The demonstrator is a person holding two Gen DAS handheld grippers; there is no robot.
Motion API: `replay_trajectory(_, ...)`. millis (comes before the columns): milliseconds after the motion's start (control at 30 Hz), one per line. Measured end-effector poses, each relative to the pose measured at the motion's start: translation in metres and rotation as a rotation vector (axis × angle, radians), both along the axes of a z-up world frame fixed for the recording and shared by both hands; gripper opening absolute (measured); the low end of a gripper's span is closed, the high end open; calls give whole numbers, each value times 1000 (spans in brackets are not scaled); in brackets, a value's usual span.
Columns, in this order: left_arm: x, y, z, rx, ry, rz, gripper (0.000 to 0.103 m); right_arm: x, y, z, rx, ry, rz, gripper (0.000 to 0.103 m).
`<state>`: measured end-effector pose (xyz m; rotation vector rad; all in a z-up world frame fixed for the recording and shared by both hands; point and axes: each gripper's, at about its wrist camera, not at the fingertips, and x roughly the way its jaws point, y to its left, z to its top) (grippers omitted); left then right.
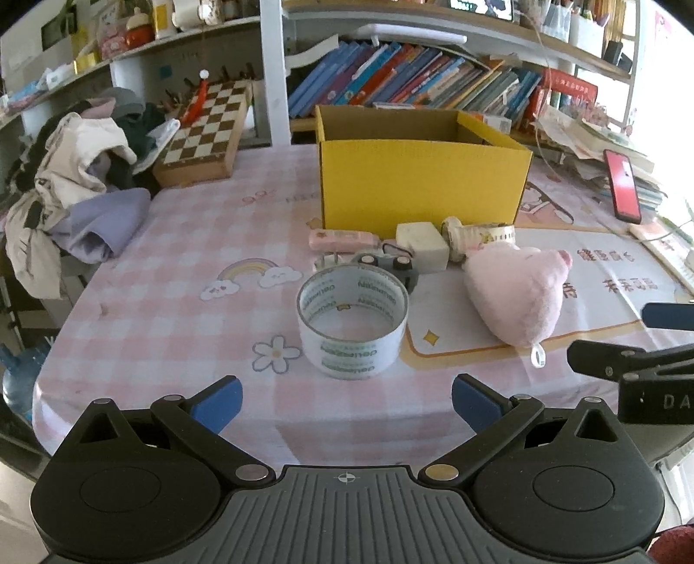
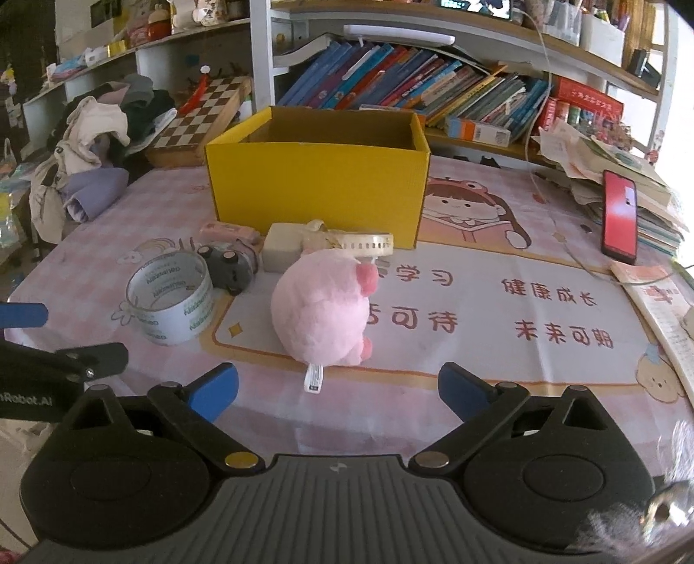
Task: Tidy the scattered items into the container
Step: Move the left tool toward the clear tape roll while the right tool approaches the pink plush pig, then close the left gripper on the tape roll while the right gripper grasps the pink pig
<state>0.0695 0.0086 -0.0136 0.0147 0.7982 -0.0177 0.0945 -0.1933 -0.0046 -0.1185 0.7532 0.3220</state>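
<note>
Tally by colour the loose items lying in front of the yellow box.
Pink: 2, plush pig, flat pack
White or clear: 3, tape roll, block, printed tape strip
Grey: 1, toy car
Total: 6

Daylight pours in from the right, blowing out that edge, while fisheye bending curves the shelves (image 1: 390, 30) and corners darken.

Bare counter (image 1: 173, 277) lies open in front of tape roll (image 1: 352, 321) and pink plush (image 2: 323, 310). Small items crowd just before the yellow box (image 2: 319, 191); its top is open. Clothes pile (image 1: 73, 182) blocks left edge; phone (image 2: 619, 217) and papers right.
</note>
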Motion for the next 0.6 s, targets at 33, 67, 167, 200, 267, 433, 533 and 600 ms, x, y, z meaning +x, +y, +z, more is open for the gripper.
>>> replay_trajectory(33,2,0,-1,0,1,2,103,4,1,-1,1,5,7,90)
replay_trajectory(67,5,0,-2,0,3,4,103,7,2,-1,1,9,14,88)
replay_trajectory(167,13,1,-4,6,4,13,103,19,6,-3,-3,22,34,88)
replay_trajectory(200,17,1,-5,9,6,17,103,24,8,-3,-6,26,40,88)
replay_trajectory(267,25,2,-7,16,14,21,103,33,12,-4,-12,36,53,88)
replay_trajectory(433,45,1,-14,25,36,28,103,57,17,-9,-28,62,75,88)
replay_trajectory(533,57,1,-20,22,57,30,103,70,18,-13,-39,81,82,88)
replay_trajectory(600,64,1,-24,17,71,33,103,78,18,-16,-45,94,85,88)
